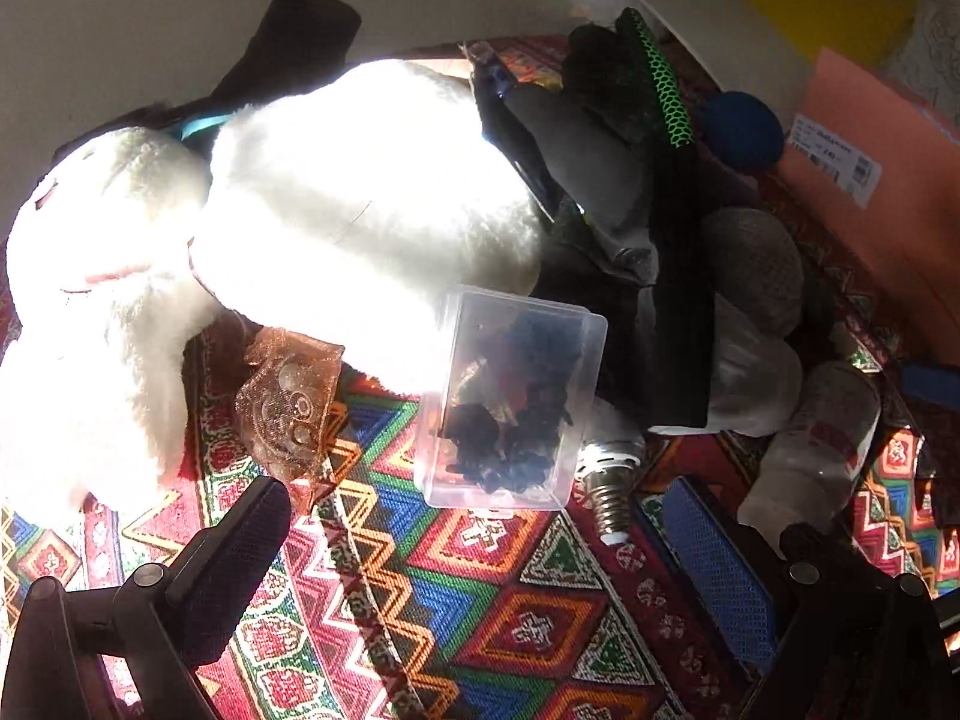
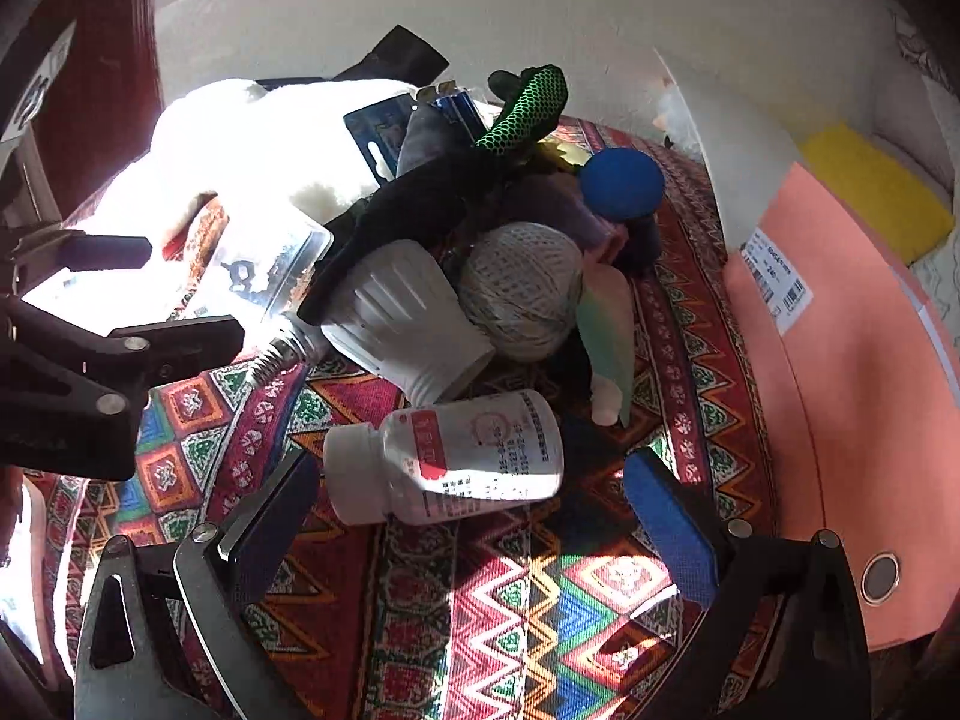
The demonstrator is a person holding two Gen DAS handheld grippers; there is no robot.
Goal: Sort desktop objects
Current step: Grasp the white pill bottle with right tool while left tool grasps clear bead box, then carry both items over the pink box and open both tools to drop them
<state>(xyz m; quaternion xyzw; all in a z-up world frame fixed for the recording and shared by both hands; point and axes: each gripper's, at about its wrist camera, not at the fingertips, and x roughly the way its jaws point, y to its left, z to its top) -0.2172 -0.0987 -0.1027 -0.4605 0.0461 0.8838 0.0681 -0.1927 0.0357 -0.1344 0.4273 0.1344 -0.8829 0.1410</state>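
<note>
A clear plastic box [image 1: 510,402] of dark small items leans against a white plush toy [image 1: 360,192] on the patterned cloth [image 1: 480,612]. My left gripper [image 1: 474,546] is open just short of the box, with nothing between its fingers. In the right wrist view a white pill bottle [image 2: 462,462] with a red label lies on its side. My right gripper [image 2: 474,516] is open, one finger on each side of the bottle's near end, not touching it. The left gripper [image 2: 168,294] also shows at the left, by the clear box [image 2: 270,270].
A white bulb [image 2: 408,324], a twine ball [image 2: 522,294], a blue ball [image 2: 624,180], a pale green tube [image 2: 606,336] and black fabric with green mesh [image 2: 528,102] are piled behind the bottle. A pink folder [image 2: 840,390] lies at the right, beside a yellow sponge [image 2: 870,192]. An orange gauze pouch [image 1: 288,402] lies left of the box.
</note>
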